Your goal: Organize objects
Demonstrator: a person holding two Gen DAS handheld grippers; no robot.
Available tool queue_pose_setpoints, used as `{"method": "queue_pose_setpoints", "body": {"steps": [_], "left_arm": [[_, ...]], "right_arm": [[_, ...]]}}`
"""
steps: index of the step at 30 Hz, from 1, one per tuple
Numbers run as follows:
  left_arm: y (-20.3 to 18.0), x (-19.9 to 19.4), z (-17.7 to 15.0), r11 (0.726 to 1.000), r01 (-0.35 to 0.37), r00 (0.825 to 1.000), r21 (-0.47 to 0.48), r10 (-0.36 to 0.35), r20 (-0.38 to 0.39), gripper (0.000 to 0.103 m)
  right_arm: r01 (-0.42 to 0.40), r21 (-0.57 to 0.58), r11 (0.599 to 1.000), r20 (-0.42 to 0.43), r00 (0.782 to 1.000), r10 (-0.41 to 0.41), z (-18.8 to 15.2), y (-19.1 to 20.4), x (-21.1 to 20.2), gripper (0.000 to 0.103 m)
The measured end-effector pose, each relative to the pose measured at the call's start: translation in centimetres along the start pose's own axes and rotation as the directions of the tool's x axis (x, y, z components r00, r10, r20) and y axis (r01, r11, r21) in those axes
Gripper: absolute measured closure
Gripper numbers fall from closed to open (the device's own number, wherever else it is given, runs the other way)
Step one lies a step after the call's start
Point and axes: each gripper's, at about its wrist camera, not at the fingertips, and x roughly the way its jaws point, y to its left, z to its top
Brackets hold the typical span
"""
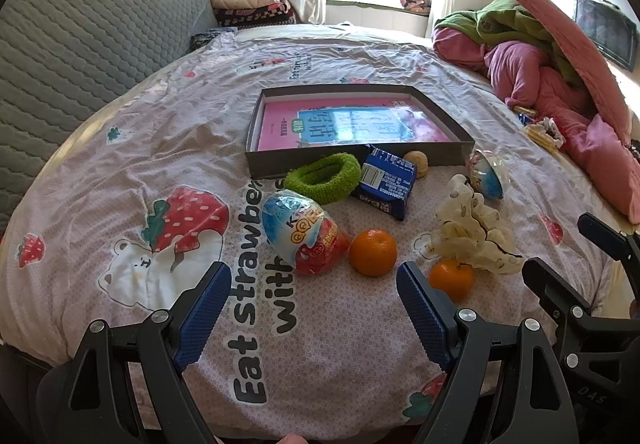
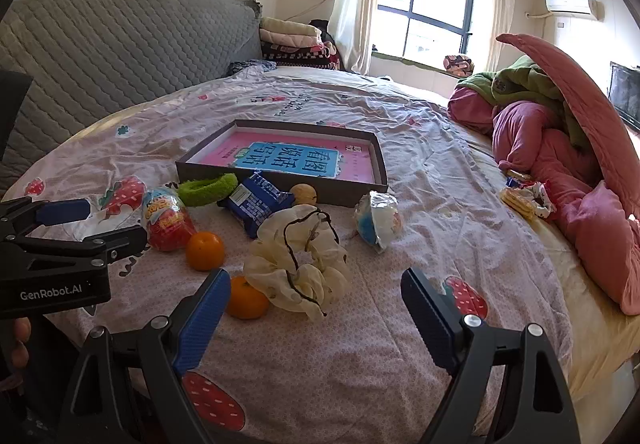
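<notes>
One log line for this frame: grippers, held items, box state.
left gripper: open, empty | right gripper: open, empty | box: book inside | oranges, scrunchies, snacks: loose on bed

Your left tongs (image 1: 314, 318) and right tongs (image 2: 316, 318) match: black frames shaped like forked arms, round silver screws at the pivots, and blue ribbed pads (image 2: 202, 320) on the fingers. The left unit's black body carries white "GenRobot.AI" lettering (image 2: 51, 294).
</notes>
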Motion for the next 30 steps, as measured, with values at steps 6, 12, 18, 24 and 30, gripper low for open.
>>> {"method": "queue_pose_setpoints", "body": {"steps": [6,12,18,24,30], "left_arm": [[0.03,0.1,0.07,1.0,0.002,1.0,0.005,-0.002,-0.004,0.018],[-0.15,0.02,0.05,1.0,0.0,1.0,0.007,0.0,-0.001,0.018],[-0.17,0.0,0.04,1.0,-0.002,1.0,0.006,0.002,-0.002,0.018],[-0.16,-0.05,-0.01,1.0,-0.002,1.0,0.007,0.002,-0.002,0.018],[-0.03,-0.07,-0.08,1.0,0.0,1.0,0.008,0.0,-0.007,0.018]], "right_arm": [[0.001,-0.003,1.0,0.002,1.0,-0.001,0.15,0.12,-0.09,0.016],[0.002,-0.005,1.0,0.007,1.0,-0.002,0.25,0.21,-0.25,0.016],[0.004,-0.012,1.0,0.012,1.0,-0.004,0.34,0.38,-0.42,0.016],[0.006,-0.009,1.0,0.017,1.0,-0.006,0.43,0.4,-0.51,0.016],[0.004,-0.006,1.0,0.019,1.0,-0.004,0.46,0.34,-0.59,0.016]]}}
